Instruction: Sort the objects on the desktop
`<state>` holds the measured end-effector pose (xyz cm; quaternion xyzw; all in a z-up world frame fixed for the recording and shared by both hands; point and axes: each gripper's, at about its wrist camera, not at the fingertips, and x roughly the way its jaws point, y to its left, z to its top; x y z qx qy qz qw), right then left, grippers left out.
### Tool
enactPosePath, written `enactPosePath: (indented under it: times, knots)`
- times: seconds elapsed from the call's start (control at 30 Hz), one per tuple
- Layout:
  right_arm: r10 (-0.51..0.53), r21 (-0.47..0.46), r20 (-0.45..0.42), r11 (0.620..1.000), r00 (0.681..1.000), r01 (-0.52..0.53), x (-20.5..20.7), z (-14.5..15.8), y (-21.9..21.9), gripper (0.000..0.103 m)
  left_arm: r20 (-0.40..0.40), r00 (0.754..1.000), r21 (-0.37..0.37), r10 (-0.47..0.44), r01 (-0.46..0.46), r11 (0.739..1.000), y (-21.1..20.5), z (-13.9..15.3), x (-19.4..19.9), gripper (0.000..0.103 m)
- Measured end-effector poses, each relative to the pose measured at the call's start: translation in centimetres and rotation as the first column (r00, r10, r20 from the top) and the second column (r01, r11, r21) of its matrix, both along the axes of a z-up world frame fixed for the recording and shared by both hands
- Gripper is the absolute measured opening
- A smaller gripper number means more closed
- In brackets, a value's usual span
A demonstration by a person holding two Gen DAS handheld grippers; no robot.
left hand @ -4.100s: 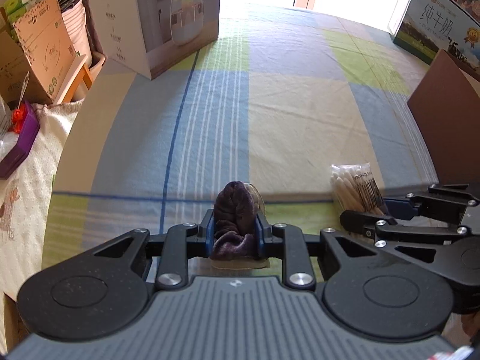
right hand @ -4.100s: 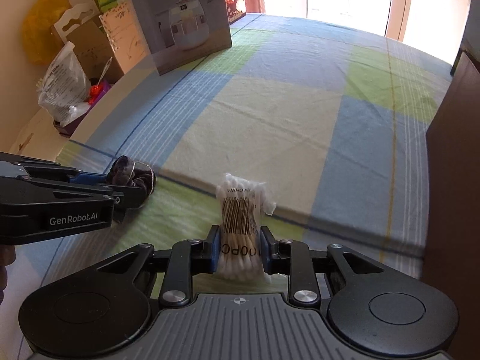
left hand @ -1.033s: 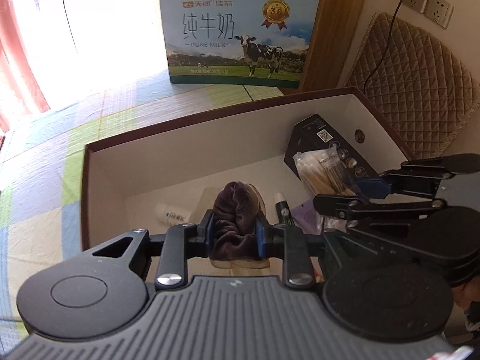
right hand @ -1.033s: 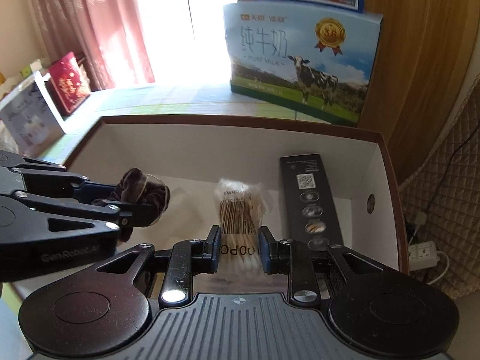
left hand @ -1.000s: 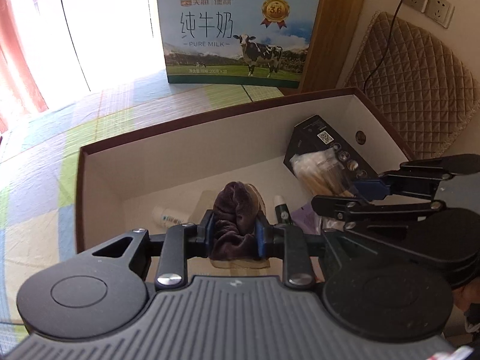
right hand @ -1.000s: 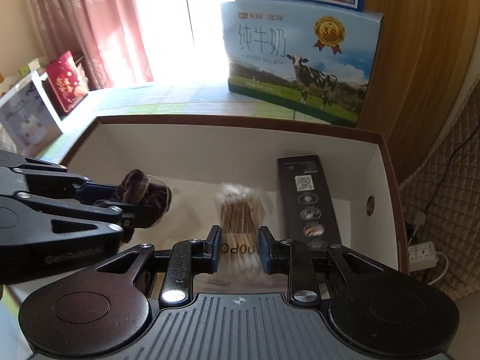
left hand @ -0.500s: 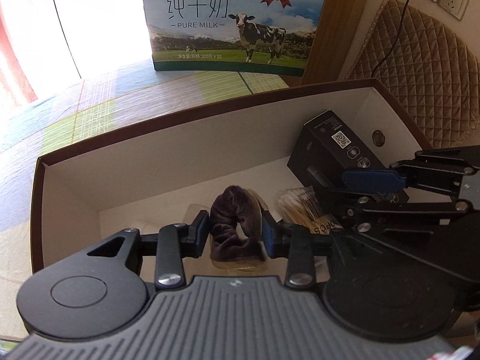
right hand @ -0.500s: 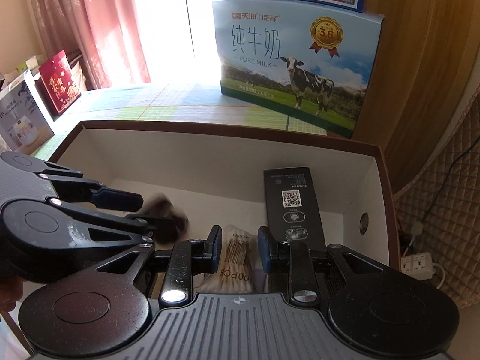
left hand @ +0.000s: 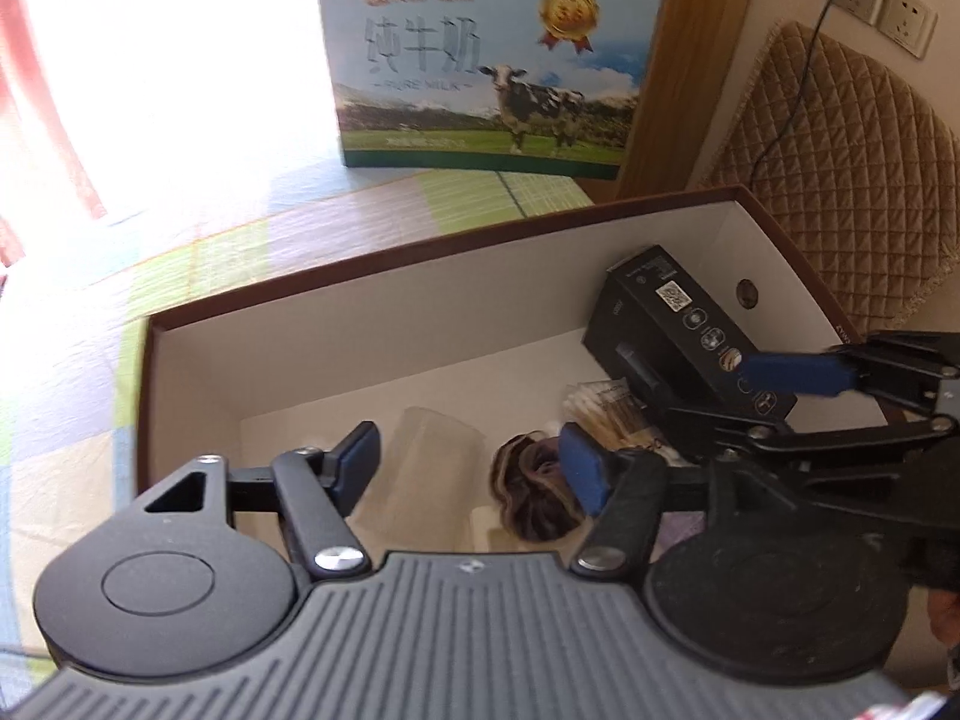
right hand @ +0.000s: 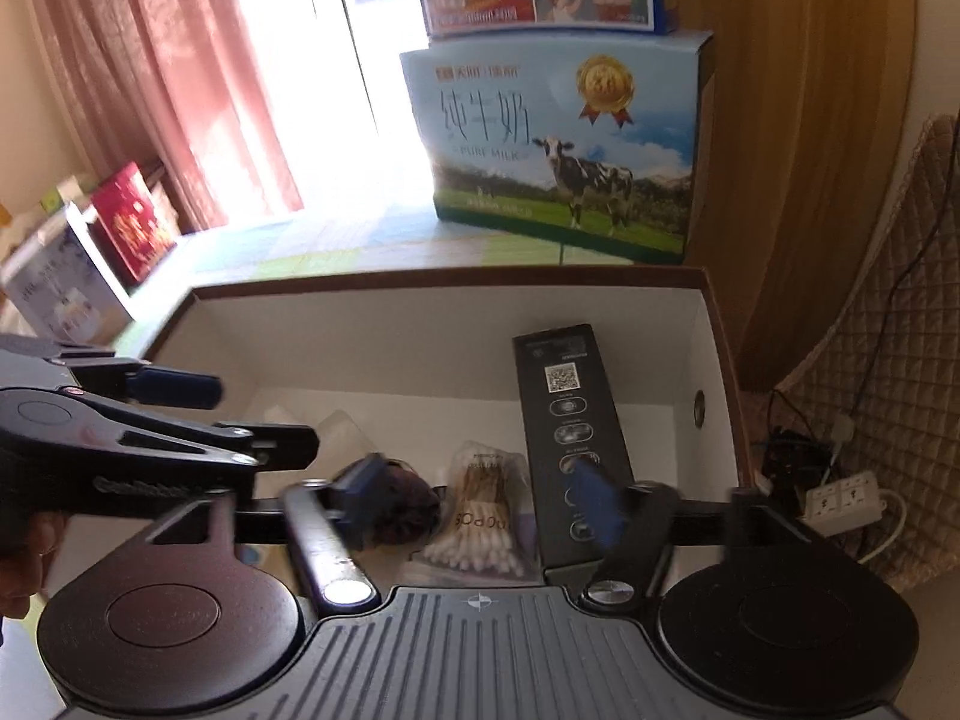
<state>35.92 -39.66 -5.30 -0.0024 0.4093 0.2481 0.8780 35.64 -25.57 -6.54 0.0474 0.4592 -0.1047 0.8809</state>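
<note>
A brown cardboard box (left hand: 420, 252) (right hand: 444, 279) with a white inside stands in front of both grippers. My left gripper (left hand: 471, 459) is open and empty above the box. The dark purple scrunchie (left hand: 537, 501) (right hand: 405, 510) lies on the box floor by the left gripper's right finger. My right gripper (right hand: 486, 489) is open and empty above the box. The bag of cotton swabs (right hand: 480, 510) (left hand: 612, 414) lies on the box floor between its fingers, next to the scrunchie.
A black carton (left hand: 678, 330) (right hand: 570, 426) leans in the box's right end. A clear plastic piece (left hand: 432, 474) lies on the box floor. A milk carton case (left hand: 486, 66) (right hand: 558, 144) stands behind the box. A power strip (right hand: 846, 498) lies at the right.
Both grippers have opened. The scrunchie and the cotton swab bag have dropped out of them and now lie on the box floor. Both grippers have risen a little.
</note>
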Motion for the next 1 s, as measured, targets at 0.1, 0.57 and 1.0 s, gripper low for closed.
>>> enactPosePath:
  times: [0.1,0.57,1.0]
  knots:
    - [0.017,0.036,0.006,0.999,1.0,-0.017,-1.1,0.4,-0.8,0.096,0.009,0.999,-0.017,0.047,-0.047,0.999,1.2,0.9,-1.3,0.081]
    - [0.011,-0.026,0.045,1.0,0.999,-0.01,-6.3,1.1,-1.3,0.101,0.112,0.974,0.014,0.199,-0.202,0.979,5.1,4.7,-9.2,0.1]
    - [-0.06,0.002,0.026,0.998,0.998,0.06,-11.0,0.9,-3.2,0.101,0.152,0.957,0.023,0.245,-0.251,0.968,7.2,6.3,-15.2,0.102]
